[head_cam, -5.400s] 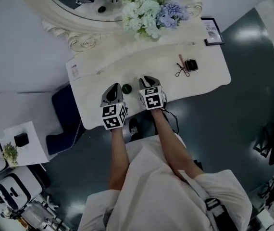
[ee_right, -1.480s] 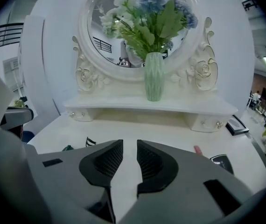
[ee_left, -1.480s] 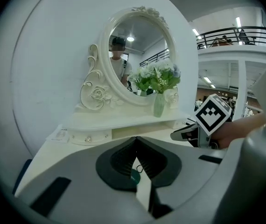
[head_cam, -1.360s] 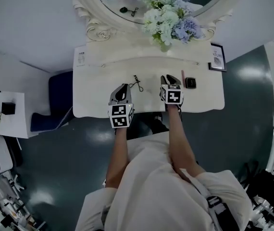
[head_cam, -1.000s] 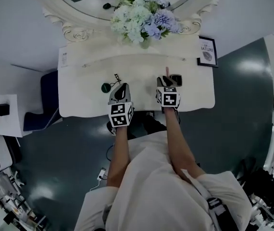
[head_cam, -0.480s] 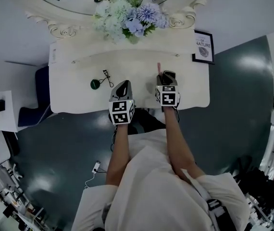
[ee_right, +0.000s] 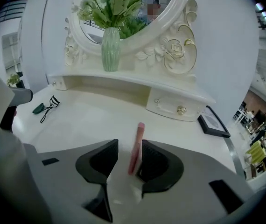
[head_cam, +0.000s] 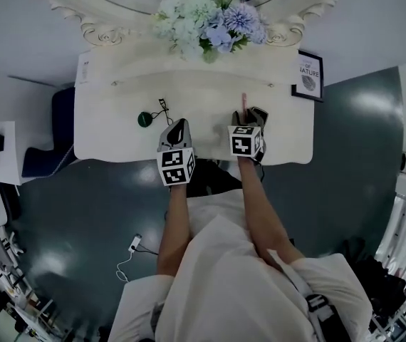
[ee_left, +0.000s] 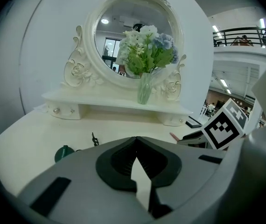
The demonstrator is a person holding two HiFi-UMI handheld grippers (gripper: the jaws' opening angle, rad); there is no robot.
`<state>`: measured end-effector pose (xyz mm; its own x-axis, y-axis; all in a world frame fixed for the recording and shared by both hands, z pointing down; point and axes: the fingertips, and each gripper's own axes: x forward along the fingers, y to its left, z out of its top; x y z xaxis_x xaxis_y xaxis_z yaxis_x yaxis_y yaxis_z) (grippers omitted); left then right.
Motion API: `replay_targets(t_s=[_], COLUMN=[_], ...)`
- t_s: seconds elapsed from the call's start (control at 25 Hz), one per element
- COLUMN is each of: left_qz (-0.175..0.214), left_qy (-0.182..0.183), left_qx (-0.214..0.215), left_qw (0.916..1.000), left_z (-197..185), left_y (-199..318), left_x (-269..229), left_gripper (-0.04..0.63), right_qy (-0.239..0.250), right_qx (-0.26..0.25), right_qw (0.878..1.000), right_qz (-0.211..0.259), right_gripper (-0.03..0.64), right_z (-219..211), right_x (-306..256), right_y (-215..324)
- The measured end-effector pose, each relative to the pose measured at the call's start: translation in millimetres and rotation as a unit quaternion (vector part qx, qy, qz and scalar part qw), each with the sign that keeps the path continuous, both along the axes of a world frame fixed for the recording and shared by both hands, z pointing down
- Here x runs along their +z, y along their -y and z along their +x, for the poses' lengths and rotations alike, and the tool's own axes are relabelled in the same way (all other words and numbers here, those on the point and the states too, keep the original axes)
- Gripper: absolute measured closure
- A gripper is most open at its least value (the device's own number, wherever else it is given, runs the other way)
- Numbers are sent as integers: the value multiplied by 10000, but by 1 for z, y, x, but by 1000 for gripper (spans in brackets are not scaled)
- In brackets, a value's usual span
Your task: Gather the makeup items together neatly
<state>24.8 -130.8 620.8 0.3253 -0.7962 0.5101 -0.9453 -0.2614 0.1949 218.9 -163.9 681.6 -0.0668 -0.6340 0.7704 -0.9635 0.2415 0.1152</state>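
Observation:
A pink tube (ee_right: 136, 141) lies on the white vanity top (head_cam: 117, 134), between the jaws of my right gripper (ee_right: 129, 146) and close against the right-hand pad. Those jaws have just been opening, and the other pad stands off the tube. In the head view the tube (head_cam: 243, 102) points away from the right gripper (head_cam: 246, 116), with a black compact (head_cam: 259, 113) beside it. A green round item (head_cam: 144, 119) and a black eyelash curler (head_cam: 162, 107) lie together at the left. My left gripper (head_cam: 179, 125) hangs near the front edge, its jaws shut and empty (ee_left: 136, 139).
A vase of flowers (head_cam: 206, 20) stands on the raised shelf before the oval mirror (ee_left: 133, 27). A black-framed picture (head_cam: 310, 75) lies at the back right. A small drawer knob (ee_right: 181, 109) shows under the shelf. The table's front edge runs under both grippers.
Since the oldest frame the eyelash curler has gone from beside the compact to beside the green item. Over the last second both grippers stay about where they were; the head view has shifted.

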Motion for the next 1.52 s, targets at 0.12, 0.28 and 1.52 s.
replay_targets(t_s=[0.12,0.28,1.52], left_qz=[-34,-37,91], left_qy=[-37,-42,110], left_qx=[-90,-147,-695], left_qw=[9999,9999,9975], left_z=[-9,-19,-130], left_y=[-2,-6,-35], left_x=[1,-2,-20], left_gripper=[580,581,580], right_qy=[-1,66,1035], right_qx=[65,157,-122], right_qw=[10000,9995,9945], right_qz=[0,-252,-123], right_gripper=[426,454,544], right_z=[1,1,-158], right_x=[0,10,-3], right_y=[3,2,-9])
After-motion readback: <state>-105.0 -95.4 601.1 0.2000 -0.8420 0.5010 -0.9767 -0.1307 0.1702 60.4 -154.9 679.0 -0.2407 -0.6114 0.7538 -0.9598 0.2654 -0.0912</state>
